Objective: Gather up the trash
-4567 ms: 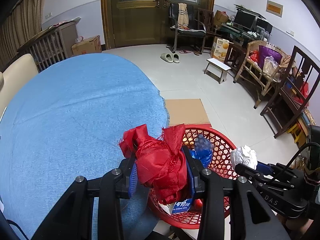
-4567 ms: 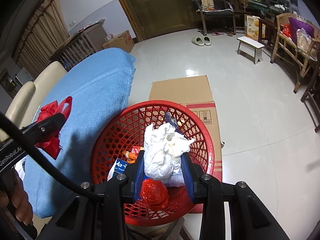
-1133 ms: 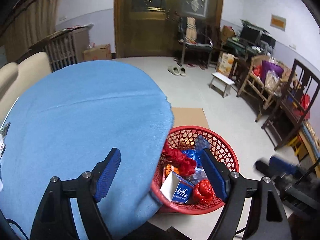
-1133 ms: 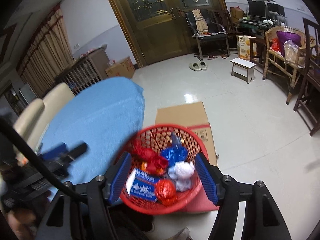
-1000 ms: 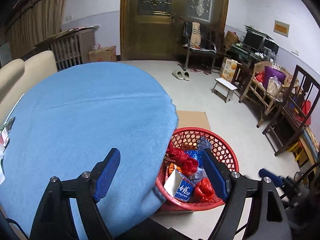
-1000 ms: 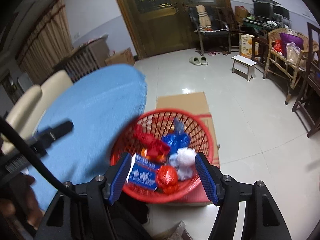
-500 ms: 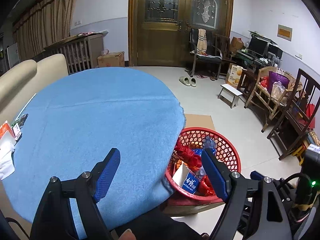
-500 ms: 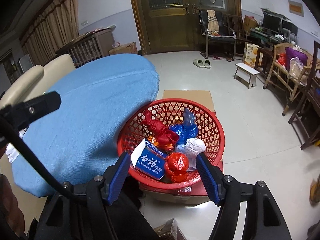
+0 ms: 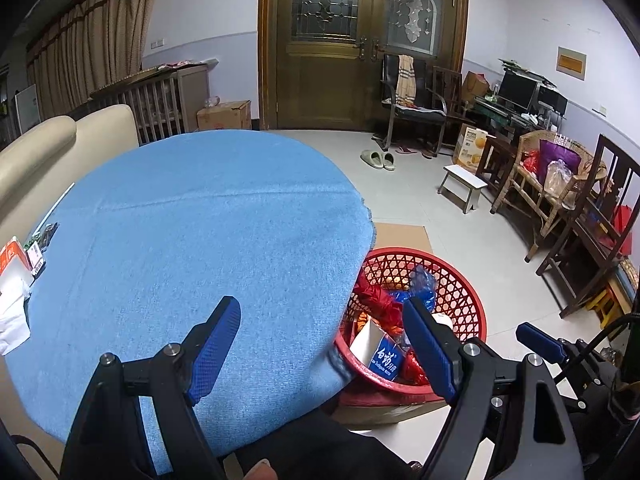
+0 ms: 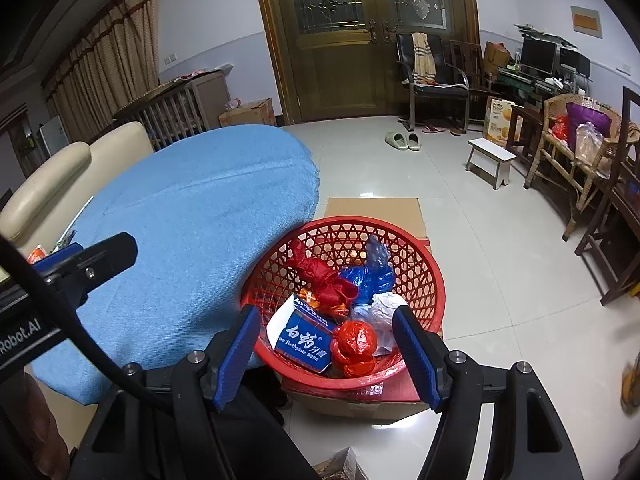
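A red mesh basket (image 10: 424, 264) stands on a cardboard box beside the round table with the blue cloth (image 9: 200, 220). In the basket lie a red bag (image 10: 320, 276), a blue bag (image 10: 370, 276), a white wad (image 10: 384, 308), a toothpaste box (image 10: 304, 338) and a red knotted bag (image 10: 356, 344). My left gripper (image 9: 320, 306) hangs open and empty over the table's near edge, left of the basket (image 9: 472, 300). My right gripper (image 10: 326, 312) stands open and empty above the basket's near rim. Each gripper shows in the other's view, the left one (image 10: 100, 256) and the right one (image 9: 540, 340).
White paper and small packets (image 9: 16, 264) lie at the table's left edge. A cream sofa (image 9: 60, 148) stands behind the table. A flat cardboard sheet (image 10: 372, 208) lies beyond the basket. A white stool (image 10: 490, 156), chairs and slippers (image 10: 402, 140) stand further off on the tiled floor.
The red bag and the white wad, earlier held by my left and right grippers, now lie in the basket. Both grippers have opened and drawn back from the basket.
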Demonstrator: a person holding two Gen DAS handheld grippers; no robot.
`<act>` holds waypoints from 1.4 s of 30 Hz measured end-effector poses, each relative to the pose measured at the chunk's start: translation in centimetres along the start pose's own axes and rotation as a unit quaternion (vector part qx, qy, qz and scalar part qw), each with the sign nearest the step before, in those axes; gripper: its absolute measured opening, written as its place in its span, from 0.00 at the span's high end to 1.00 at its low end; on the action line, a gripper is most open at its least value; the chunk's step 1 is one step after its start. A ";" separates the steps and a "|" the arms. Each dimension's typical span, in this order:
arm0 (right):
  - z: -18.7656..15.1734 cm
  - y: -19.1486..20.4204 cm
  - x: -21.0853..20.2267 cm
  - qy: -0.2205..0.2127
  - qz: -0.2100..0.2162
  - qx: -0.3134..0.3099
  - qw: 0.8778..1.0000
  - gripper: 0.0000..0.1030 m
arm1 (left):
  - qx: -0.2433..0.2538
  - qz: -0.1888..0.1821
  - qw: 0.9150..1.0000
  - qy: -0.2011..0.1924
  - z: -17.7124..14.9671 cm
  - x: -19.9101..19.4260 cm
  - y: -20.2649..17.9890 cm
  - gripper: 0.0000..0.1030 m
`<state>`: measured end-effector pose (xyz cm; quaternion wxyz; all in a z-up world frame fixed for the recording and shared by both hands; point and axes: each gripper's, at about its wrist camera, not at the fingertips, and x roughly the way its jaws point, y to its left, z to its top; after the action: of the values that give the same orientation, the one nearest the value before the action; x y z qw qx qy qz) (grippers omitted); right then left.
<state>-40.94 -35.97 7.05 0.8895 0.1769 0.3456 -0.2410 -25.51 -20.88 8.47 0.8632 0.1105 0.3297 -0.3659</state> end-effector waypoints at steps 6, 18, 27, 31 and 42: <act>0.2 0.0 -0.2 -0.004 0.001 0.001 1.000 0.30 | 0.011 0.006 1.000 -0.004 -0.1 -0.1 -0.5 0.19; 0.4 -0.6 -0.3 -0.004 -0.006 0.007 1.000 0.30 | 0.029 -0.002 1.000 0.000 -0.2 0.0 -1.0 0.19; 0.7 -0.9 -0.4 -0.007 -0.009 0.011 1.000 0.30 | 0.032 -0.013 0.999 0.002 -0.3 0.1 -1.4 0.19; 0.8 -1.0 -0.4 -0.008 -0.009 0.011 1.000 0.30 | 0.033 -0.017 0.999 0.005 -0.3 0.2 -1.5 0.19; 0.7 -1.1 -0.2 -0.006 -0.012 0.011 1.000 0.30 | 0.027 -0.029 0.999 0.001 -0.4 0.2 -1.2 0.19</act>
<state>-41.34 -37.10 7.52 0.8868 0.1807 0.3395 -0.2561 -26.42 -21.63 8.08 0.8488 0.1241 0.3234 -0.3995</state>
